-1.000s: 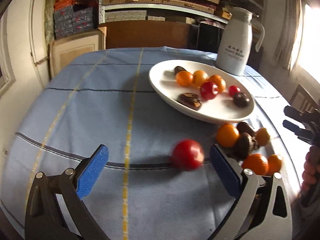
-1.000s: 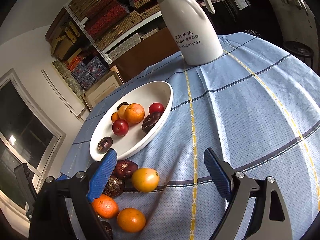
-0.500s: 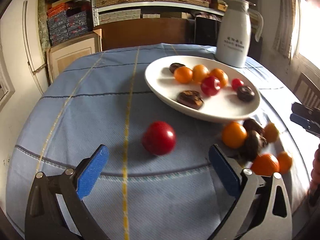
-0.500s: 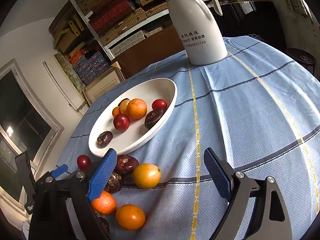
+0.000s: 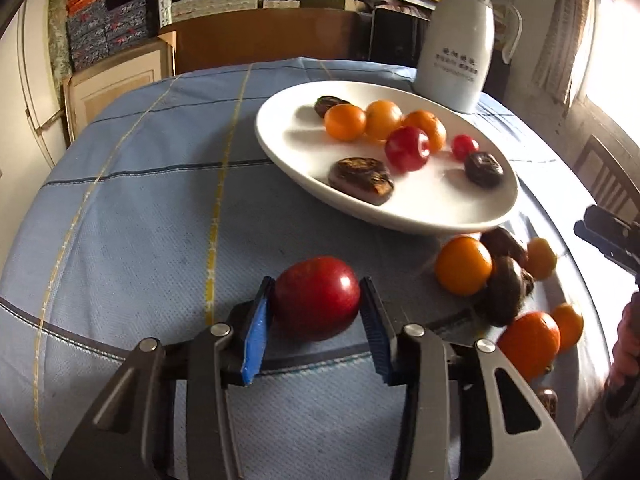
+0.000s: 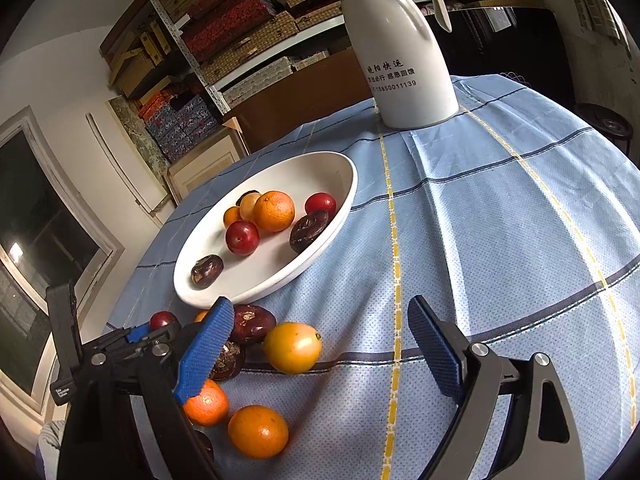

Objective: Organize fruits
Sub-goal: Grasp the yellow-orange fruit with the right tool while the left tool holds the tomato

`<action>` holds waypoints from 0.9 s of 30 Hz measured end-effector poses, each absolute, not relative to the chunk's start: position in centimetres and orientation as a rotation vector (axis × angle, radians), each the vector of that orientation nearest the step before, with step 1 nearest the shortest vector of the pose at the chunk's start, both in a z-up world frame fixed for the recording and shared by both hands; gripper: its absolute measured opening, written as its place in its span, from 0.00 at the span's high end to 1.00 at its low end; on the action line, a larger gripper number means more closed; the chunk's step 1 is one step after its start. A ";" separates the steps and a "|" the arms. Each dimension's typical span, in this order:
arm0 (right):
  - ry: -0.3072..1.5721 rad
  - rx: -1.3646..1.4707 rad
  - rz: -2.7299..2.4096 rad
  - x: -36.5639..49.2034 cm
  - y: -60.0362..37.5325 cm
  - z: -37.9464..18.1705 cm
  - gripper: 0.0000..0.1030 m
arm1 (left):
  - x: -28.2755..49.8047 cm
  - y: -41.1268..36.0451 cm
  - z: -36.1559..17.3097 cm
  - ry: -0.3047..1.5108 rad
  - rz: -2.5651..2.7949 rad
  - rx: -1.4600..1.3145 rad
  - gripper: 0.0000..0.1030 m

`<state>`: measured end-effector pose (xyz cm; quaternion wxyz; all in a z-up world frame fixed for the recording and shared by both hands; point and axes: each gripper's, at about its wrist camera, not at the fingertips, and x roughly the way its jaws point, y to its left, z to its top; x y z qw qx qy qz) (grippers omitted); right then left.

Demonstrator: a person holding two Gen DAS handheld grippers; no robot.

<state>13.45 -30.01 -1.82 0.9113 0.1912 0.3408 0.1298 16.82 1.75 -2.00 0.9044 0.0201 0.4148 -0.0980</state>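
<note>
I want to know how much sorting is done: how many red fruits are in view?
3. Two lie in the white plate: a larger and a smaller. The third red fruit sits on the tablecloth between the closing left gripper pads.

White jug (image 6: 404, 60) bears Chinese characters and number 15850011139

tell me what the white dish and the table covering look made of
White dish: likely glazed ceramic, though plastic is possible; smooth, glossy, with soft highlights on the rim. Table covering: woven fabric, matte, with a dotted weave, yellow and dark stripes and soft creases.
</note>
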 end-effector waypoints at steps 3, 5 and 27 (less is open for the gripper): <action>0.709 0.387 0.275 13.5 -29.9 -1.9 0.13 | 16.8 2.1 -2.0 0.857 -0.208 0.016 0.60; 0.722 0.370 0.283 13.5 -29.5 -2.0 0.13 | 16.8 2.6 -2.0 0.858 -0.206 -0.009 0.60; 0.870 0.258 0.364 14.5 -26.2 -4.3 0.56 | 17.5 2.4 -2.6 0.893 -0.215 -0.016 0.58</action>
